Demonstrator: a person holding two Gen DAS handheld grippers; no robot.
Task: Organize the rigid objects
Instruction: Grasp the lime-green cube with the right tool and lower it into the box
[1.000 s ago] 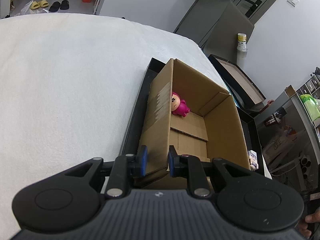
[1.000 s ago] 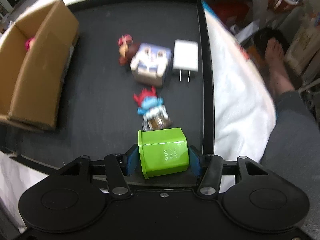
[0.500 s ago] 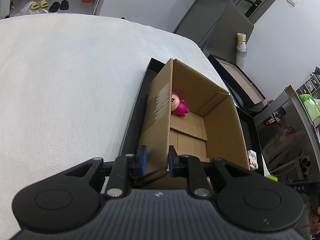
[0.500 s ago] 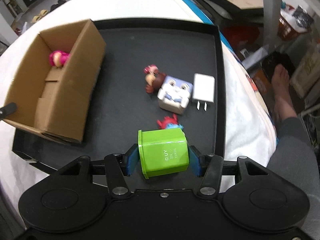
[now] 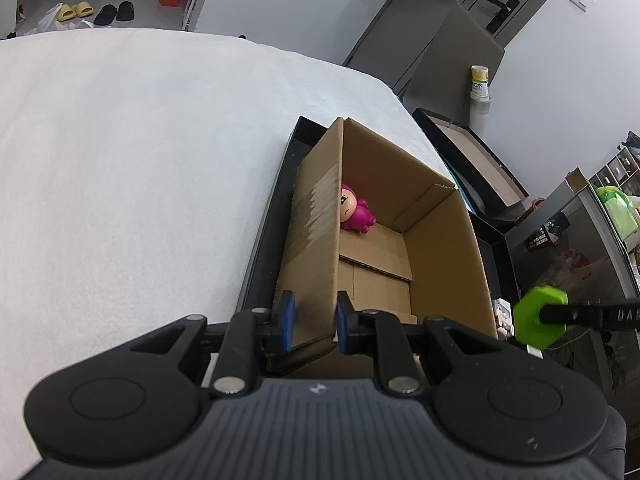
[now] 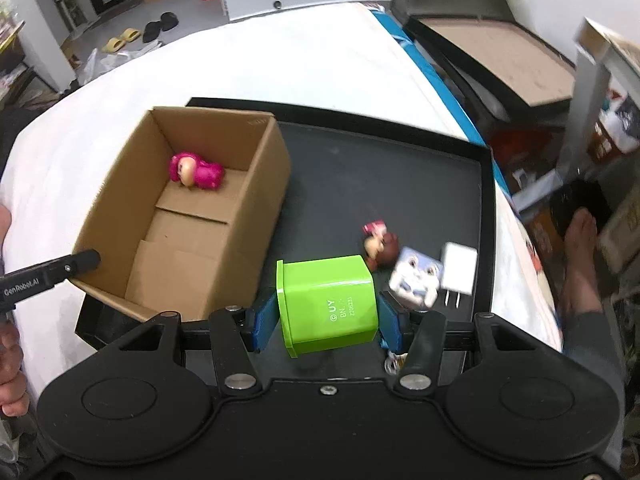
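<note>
My right gripper (image 6: 326, 316) is shut on a bright green cube-shaped block (image 6: 328, 304), held above the black tray (image 6: 486, 200). The block (image 5: 536, 322) also shows at the right edge of the left wrist view. My left gripper (image 5: 312, 322) is shut on the near wall of the open cardboard box (image 5: 316, 248), which stands on the tray's left side (image 6: 224, 216). A pink figurine (image 6: 196, 172) lies in the box's far corner (image 5: 354, 214). On the tray lie a brown-headed figurine (image 6: 380, 242), a white-blue cube toy (image 6: 416, 280) and a white charger plug (image 6: 458, 266).
The tray rests on a white cloth-covered surface (image 5: 120, 180). Beyond it sits a shallow black-rimmed board (image 6: 496, 48). A person's bare foot (image 6: 580, 248) is on the floor at right, and a hand (image 6: 10, 356) at the left edge. Slippers (image 5: 76, 10) lie on the far floor.
My right gripper has risen and swung left with the green block, bringing the box into fuller view. The green block has entered the left wrist view. The left gripper has not moved.
</note>
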